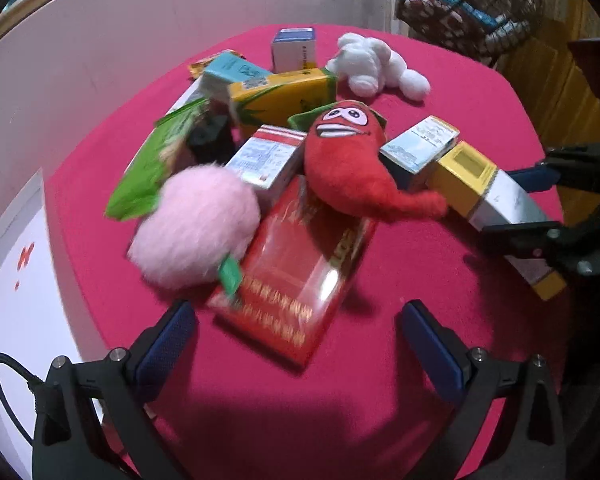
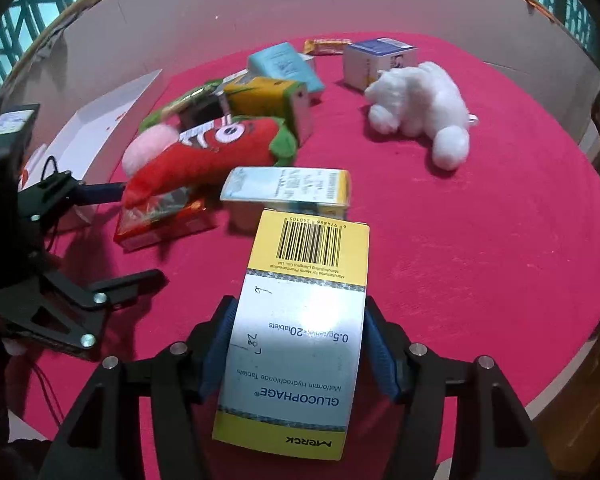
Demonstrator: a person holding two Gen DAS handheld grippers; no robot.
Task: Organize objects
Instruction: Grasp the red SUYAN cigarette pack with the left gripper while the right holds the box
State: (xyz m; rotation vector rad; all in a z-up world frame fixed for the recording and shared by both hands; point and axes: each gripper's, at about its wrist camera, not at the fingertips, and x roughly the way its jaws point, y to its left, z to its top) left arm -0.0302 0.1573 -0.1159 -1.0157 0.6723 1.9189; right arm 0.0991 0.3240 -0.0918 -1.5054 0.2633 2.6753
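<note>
Here, right tongs (image 2: pixel 300 344) clamped on a yellow-and-silver box (image 2: pixel 300 320) reading GLUCOPHAGE, Metformin Hydrochloride Tablets, MERCK, held just above the worktop (image 2: pixel 480 240) under its magenta cloth. Left tongs (image 1: pixel 300 344) spread wide, empty, just short of a red packet (image 1: pixel 296 272). Beyond, a red chili plush (image 1: pixel 352 164).

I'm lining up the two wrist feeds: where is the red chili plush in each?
Left wrist: red chili plush at centre, tail lying on the red packet.
Right wrist: left of centre.
Shared landmark: white plush on the far side of the table.
</note>
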